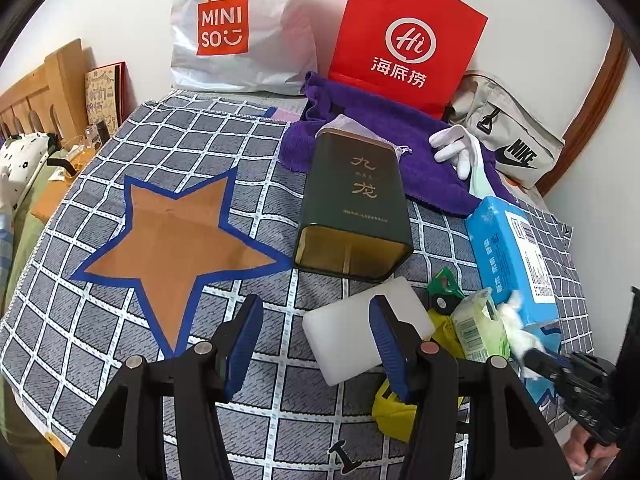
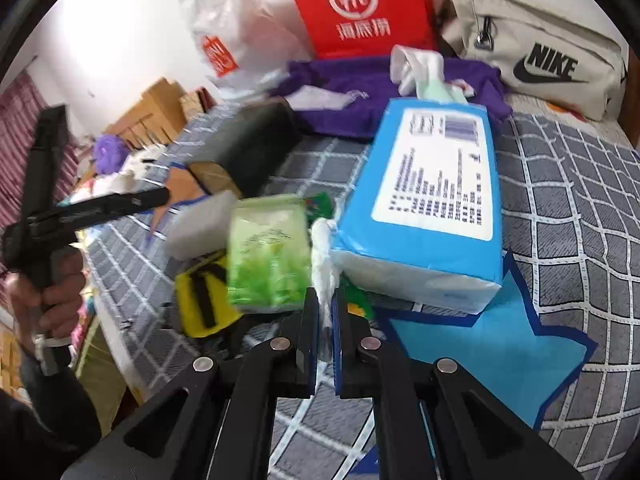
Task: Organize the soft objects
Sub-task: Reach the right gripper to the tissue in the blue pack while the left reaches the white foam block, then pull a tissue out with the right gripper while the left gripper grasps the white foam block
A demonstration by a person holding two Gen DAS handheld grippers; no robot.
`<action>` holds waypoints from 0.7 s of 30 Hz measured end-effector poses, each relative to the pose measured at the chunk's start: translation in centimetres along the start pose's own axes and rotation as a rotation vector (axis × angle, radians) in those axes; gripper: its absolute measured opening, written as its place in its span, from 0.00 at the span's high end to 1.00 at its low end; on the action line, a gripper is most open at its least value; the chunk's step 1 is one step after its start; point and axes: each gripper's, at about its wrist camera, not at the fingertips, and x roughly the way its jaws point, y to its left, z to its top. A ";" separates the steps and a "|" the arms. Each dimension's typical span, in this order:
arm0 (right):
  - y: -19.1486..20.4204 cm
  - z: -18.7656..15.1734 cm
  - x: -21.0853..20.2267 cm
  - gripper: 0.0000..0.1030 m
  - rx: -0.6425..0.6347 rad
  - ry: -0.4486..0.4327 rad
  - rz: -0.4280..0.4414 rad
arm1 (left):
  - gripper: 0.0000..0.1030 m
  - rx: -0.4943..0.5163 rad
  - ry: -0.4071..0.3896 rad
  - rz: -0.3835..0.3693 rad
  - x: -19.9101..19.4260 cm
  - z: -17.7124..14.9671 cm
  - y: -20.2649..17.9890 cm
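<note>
**Tissue pinched beside the blue pack**

Left gripper (image 1: 316, 340) gapes wide over the checked cloth, brown star (image 1: 176, 236) far-left, white foam block (image 1: 364, 332) touching its right finger. Right gripper (image 2: 326, 312) pinches a white tissue (image 2: 324, 256) trailing away toward the long blue tissue pack (image 2: 432, 200), which runs near-to-far.

- White plastic bag (image 1: 240, 28): orange panel reading "MINI SO" with a smile mark.
- Red paper bag (image 1: 404, 36): white circle logo "Hi", and below it the characters "海底捞".
- Beige pouch (image 1: 516, 140): black "NIKE" wordmark with swoosh; the same reads clearly in the right wrist view (image 2: 548, 68).
- Dark green tin (image 1: 356, 196): gold characters "九" and "龙" down its side; the small line beneath cannot be read.
- Blue tissue pack (image 2: 432, 192): white printed label with a barcode; its text is too blurred to read.
- Green wipes packet (image 1: 478, 328): barcode label, digits illegible.
</note>
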 end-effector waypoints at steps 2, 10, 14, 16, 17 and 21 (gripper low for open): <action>0.0 -0.4 -1.4 0.94 -0.008 -0.027 -0.005 | 0.49 -0.004 0.000 -0.001 -0.1 -0.1 0.0; -2.2 -3.2 -4.6 0.94 -0.007 -0.053 -0.084 | 0.39 -0.008 0.019 -0.059 0.3 -1.1 -0.9; -3.5 -4.5 -2.8 0.93 0.029 -0.012 -0.132 | 0.34 -0.001 0.042 -0.073 1.4 -1.6 -1.8; -3.9 -4.9 -1.8 0.91 0.024 0.012 -0.137 | 0.32 0.023 0.047 -0.065 1.8 -1.8 -2.2; -4.0 -5.1 -1.6 0.91 0.017 0.018 -0.142 | 0.31 0.029 0.047 -0.054 1.9 -1.8 -2.2; -4.3 -5.1 -1.1 0.49 0.016 0.021 -0.151 | 0.31 0.032 0.063 -0.068 3.2 -2.0 -2.3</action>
